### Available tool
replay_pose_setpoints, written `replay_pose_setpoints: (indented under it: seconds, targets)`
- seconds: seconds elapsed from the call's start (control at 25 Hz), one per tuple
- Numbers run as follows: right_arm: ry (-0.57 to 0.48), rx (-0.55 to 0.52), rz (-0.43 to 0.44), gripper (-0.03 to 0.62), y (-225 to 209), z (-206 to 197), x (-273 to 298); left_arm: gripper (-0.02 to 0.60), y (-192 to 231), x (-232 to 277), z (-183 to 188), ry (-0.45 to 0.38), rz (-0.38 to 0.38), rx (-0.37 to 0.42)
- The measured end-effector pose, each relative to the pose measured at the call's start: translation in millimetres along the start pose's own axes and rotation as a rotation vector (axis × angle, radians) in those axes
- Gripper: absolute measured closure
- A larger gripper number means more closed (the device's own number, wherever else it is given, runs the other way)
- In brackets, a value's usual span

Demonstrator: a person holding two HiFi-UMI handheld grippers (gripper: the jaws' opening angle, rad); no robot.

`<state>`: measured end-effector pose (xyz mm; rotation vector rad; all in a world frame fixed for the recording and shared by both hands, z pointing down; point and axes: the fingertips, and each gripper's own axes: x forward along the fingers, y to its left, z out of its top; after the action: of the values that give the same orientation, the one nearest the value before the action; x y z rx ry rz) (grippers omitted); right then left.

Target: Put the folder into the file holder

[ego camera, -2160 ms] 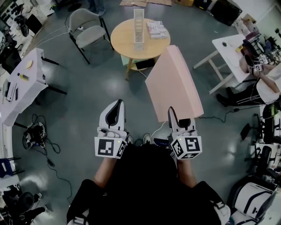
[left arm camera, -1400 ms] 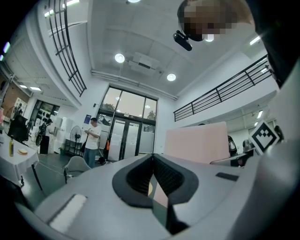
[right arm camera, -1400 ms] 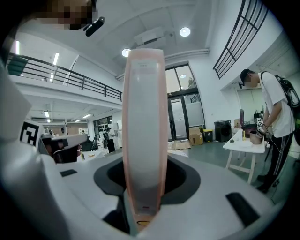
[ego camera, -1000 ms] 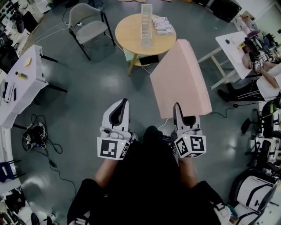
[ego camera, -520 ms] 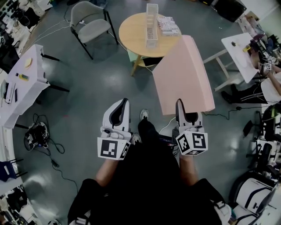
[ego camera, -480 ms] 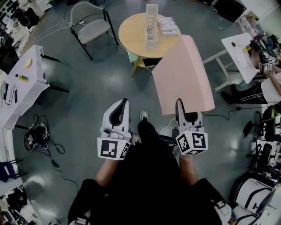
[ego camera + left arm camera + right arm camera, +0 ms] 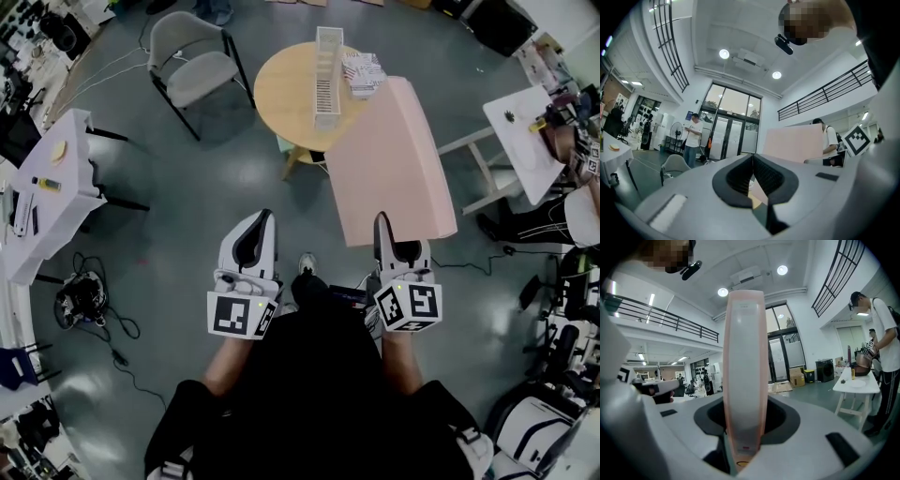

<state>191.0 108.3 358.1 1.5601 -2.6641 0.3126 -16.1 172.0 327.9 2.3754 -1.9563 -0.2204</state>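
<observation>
Right claw is clamped on the pink folder, held upright. Left claw is closed and empty. The round surface bearing the file holder now lies nearer than a second ago. The approach is under way; insertion is not yet begun.

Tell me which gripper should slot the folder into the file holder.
Right. The right gripper is clamped on the pink folder, whose far end points toward the file holder on the round table. The left gripper is shut and empty.
</observation>
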Motion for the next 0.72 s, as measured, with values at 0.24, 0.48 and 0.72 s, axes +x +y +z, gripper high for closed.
replay_pose_setpoints:
  seconds: [0.24, 0.48, 0.72]
  targets:
    - [0.007, 0.008, 0.009, 0.454, -34.8, 10.4, 55.0, 0.575, 5.7, 64.5, -0.9, 0.008, -0.007, 0.006]
    - [0.016, 0.023, 0.022, 0.454, -62.6, 13.5, 93.3, 0.575, 6.1, 109.7, -3.7, 0.017, 0.003, 0.020]
    - [0.029, 0.035, 0.034, 0.454, -75.7, 13.0, 124.1, 0.575, 11.3, 139.8, -7.0, 0.034, 0.010, 0.022]
